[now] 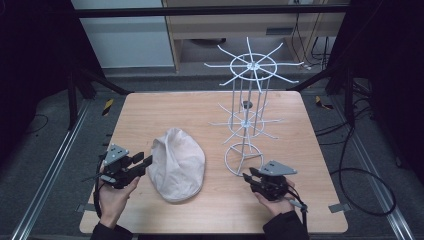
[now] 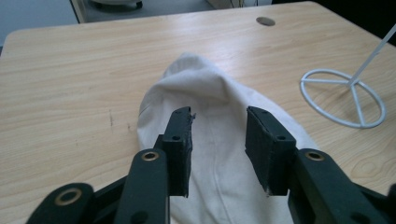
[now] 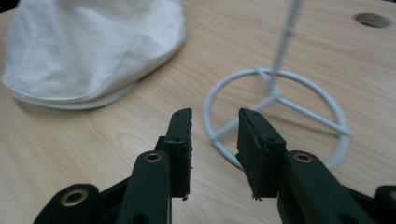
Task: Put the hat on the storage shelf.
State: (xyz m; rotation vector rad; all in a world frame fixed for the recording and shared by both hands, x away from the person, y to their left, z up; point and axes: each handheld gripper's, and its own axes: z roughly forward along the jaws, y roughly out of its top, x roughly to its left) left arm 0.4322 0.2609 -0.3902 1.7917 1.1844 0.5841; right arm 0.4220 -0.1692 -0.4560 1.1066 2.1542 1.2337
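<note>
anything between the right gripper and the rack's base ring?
Nothing: bare wood of the table between the right gripper and the rack's base ring, clearest in the right gripper view. The cap lies off to the side.

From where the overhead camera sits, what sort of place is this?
Probably a lab or recording workspace, not a shop or home. A bare wooden table stands inside a dark metal frame, cables trail across the grey floor, and only a white cap and a white wire display rack are set out.
</note>
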